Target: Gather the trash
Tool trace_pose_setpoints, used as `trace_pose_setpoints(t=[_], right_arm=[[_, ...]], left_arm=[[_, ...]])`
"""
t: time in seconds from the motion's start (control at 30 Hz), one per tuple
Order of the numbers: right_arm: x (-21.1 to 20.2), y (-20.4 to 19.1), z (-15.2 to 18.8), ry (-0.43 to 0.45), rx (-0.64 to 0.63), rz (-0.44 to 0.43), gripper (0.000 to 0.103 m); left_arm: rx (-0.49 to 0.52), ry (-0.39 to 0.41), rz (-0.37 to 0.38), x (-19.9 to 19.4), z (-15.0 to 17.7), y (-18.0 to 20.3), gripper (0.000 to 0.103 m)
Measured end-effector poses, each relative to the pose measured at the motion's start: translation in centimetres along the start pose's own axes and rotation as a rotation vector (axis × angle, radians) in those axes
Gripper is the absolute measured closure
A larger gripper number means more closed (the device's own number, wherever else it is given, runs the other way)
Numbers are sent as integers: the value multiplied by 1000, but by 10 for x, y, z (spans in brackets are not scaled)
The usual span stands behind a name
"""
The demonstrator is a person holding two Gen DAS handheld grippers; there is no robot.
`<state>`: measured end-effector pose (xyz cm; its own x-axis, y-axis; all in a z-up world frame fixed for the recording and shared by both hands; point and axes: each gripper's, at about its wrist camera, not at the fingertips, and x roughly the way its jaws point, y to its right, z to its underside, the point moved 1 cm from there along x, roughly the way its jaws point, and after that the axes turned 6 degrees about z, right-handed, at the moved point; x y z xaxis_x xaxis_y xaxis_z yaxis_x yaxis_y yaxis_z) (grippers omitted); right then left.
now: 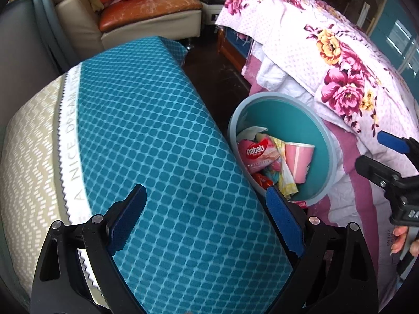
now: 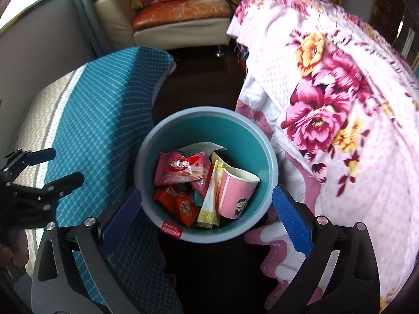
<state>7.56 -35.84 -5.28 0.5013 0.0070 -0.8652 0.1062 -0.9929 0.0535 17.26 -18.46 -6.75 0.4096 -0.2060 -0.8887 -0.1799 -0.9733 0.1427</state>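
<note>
A round teal bin [image 2: 183, 123] stands on the dark floor between two beds; it also shows in the left wrist view [image 1: 322, 136]. Inside lie a pink Nabati wrapper [image 2: 180, 168], an orange wrapper [image 2: 180, 204], a yellow-white wrapper [image 2: 212, 198] and a pink paper cup [image 2: 237, 193]. My right gripper [image 2: 207, 225] is open and empty, right above the bin's near rim. My left gripper [image 1: 207, 217] is open and empty over the teal mattress cover [image 1: 157, 144], left of the bin. Each gripper shows at the edge of the other's view.
A floral pink quilt [image 2: 327, 99] hangs off the bed on the right, against the bin. The teal-covered bed [image 2: 91, 120] is on the left. A cream armchair [image 2: 178, 18] with an orange cushion stands at the back. Dark floor [image 2: 204, 78] runs between the beds.
</note>
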Motion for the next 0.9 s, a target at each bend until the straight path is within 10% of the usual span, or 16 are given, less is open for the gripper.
trace_pose_setpoints(t=[0.9], right_arm=[[-90,-34,64,114,25,-55,7]], left_arm=[[-48,99,-23,-82,61,-8,4]])
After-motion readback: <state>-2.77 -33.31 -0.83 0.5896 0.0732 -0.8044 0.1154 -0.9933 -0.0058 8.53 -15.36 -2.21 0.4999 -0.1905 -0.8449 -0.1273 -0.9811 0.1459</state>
